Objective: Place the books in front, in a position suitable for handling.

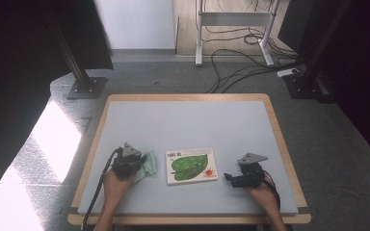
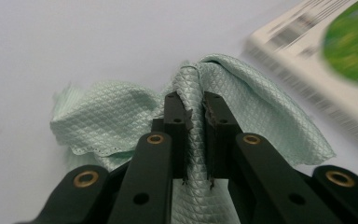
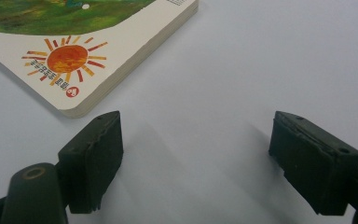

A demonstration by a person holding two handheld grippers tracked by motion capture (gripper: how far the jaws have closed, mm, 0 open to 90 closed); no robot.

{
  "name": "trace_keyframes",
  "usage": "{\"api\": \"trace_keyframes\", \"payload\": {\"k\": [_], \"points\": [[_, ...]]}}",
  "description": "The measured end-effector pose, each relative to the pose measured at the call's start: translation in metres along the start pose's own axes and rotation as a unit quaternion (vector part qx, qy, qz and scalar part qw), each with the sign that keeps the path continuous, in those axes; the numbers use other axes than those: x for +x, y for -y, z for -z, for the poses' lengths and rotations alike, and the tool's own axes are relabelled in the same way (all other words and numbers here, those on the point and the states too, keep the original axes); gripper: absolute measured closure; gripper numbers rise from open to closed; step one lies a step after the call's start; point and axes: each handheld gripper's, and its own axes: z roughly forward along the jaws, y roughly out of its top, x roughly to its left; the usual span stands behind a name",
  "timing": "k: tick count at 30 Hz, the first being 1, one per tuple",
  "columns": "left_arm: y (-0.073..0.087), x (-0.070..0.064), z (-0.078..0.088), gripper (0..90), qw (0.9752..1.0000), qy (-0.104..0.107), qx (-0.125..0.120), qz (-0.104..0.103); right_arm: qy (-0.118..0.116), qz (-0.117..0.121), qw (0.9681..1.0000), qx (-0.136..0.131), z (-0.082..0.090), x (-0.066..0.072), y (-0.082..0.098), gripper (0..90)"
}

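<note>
Your left gripper (image 2: 195,123) pinches a raised fold of the soft, light cloth (image 2: 107,116) left of the book (image 1: 191,166), so lift from that ridge, while your right gripper (image 3: 196,158) waits wide and empty.

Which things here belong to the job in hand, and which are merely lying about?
In the job:
- mint-green cloth, pinched in the left gripper
- board book, beside the cloth
- right gripper, open near the book's corner

Lying about:
- cables on the floor
- white frame legs beyond the table
</note>
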Motion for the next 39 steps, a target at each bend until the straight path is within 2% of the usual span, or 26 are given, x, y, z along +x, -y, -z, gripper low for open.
{"api": "trace_keyframes", "payload": {"k": [6, 11, 14, 18, 20, 22, 25, 29, 33, 36, 39], "points": [[-0.03, -0.019, -0.002, 80.6, 0.9979, 0.056, -0.03, -0.008, 0.0, 0.0, 1.0, 0.0, 0.0, 0.0, 0.0, 16.7], [-0.05, -0.038, -0.013, 79.4, 0.9954, 0.082, -0.043, -0.023, 0.0, 0.0, 1.0, 0.0, 0.0, 0.0, 0.0, 16.7], [-0.06, -0.052, -0.026, 78.9, 0.9936, 0.099, -0.046, -0.03, 0.0, 0.0, 1.0, 0.0, 0.0, 0.0, 0.0, 16.7], [-0.058, -0.058, -0.043, 74.5, 0.9933, 0.105, -0.038, -0.027, 0.0, 0.001, 1.0, 0.0, 0.0, 0.0, 0.0, 17.0], [-0.055, -0.057, -0.05, 67.7, 0.9941, 0.103, -0.023, -0.027, 0.0, 0.001, 1.0, -0.002, 0.001, 0.0, 0.0, 18.4], [-0.053, -0.058, -0.05, 60.4, 0.9949, 0.095, -0.018, -0.03, -0.003, -0.005, 1.0, 0.001, 0.003, -0.002, -0.002, 19.9], [-0.054, -0.056, -0.043, 51.5, 0.9946, 0.095, -0.028, -0.029, -0.008, -0.005, 0.9999, -0.013, 0.01, -0.002, -0.009, 20.8], [-0.052, -0.049, -0.028, 45.2, 0.9947, 0.089, -0.046, -0.021, -0.045, 0.008, 0.9986, -0.027, 0.009, 0.006, -0.028, 21.3], [-0.039, -0.032, -0.016, 42.5, 0.9966, 0.065, -0.051, -0.005, -0.072, 0.03, 0.9966, -0.027, -0.006, 0.02, -0.05, 21.3], [-0.028, -0.017, -0.009, 39.7, 0.9963, 0.068, -0.053, 0.008, -0.084, 0.044, 0.9951, -0.026, -0.017, 0.03, -0.066, 21.3], [-0.014, -0.003, 0.0, 38.3, 0.9963, 0.06, -0.059, 0.022, -0.095, 0.054, 0.9937, -0.026, -0.027, 0.039, -0.08, 21.3]]}}
